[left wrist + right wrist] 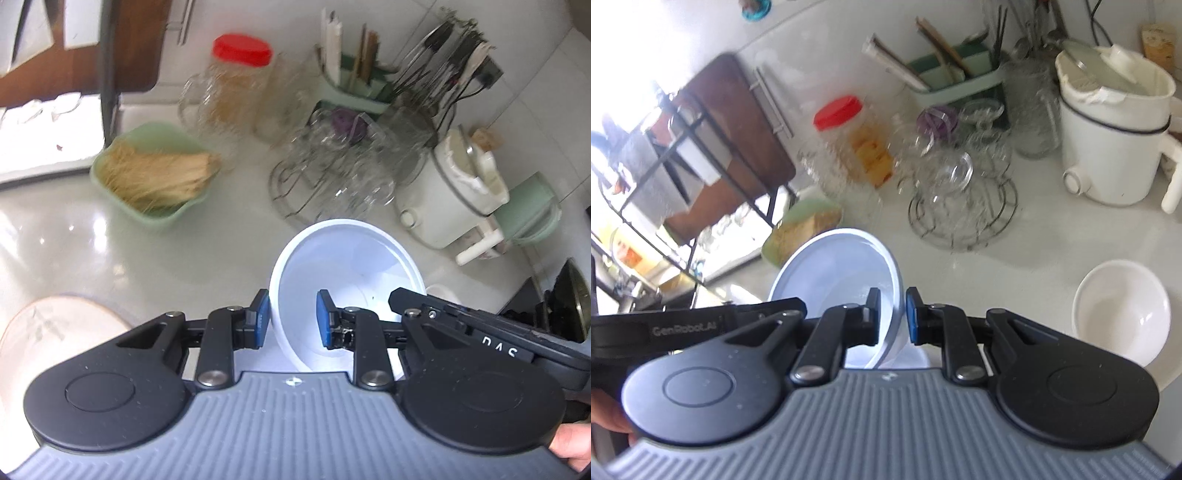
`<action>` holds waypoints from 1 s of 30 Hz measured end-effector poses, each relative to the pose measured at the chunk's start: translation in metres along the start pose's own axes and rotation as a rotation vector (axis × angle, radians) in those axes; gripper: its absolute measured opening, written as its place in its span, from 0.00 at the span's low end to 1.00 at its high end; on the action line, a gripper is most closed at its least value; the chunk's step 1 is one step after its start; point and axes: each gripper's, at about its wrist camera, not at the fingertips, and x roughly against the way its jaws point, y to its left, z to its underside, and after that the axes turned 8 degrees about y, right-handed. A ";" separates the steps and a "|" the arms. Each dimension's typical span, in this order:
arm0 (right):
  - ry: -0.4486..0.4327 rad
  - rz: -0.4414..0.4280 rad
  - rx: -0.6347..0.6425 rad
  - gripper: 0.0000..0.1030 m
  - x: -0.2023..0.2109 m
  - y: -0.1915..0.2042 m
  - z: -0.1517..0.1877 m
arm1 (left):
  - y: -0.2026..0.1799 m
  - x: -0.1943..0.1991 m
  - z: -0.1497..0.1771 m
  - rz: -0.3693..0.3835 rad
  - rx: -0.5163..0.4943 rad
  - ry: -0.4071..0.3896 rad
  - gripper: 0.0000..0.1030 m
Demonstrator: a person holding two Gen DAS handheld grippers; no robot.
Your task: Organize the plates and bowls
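Both grippers pinched 1 white bowl's (347, 280) rim off the surface: left gripper (291, 319) at 9 o'clock, jaws part-open, right gripper (891, 315) at 3 o'clock, nearly closed. Uneven pulls risked it slipping onto the glasses (340, 173) at 12 o'clock.

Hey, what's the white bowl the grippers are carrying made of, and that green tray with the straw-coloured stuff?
White bowl: probably plastic or melamine, thin-walled, smooth with a soft sheen. Green tray: likely plastic, pale matte with rounded moulded corners.
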 end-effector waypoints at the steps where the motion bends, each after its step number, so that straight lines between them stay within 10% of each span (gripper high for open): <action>1: 0.009 0.001 0.006 0.17 -0.003 0.001 0.002 | 0.003 -0.003 0.003 -0.008 0.007 0.014 0.29; 30: 0.123 0.083 0.005 0.19 -0.039 0.003 0.032 | 0.030 -0.045 0.023 -0.081 0.037 0.163 0.38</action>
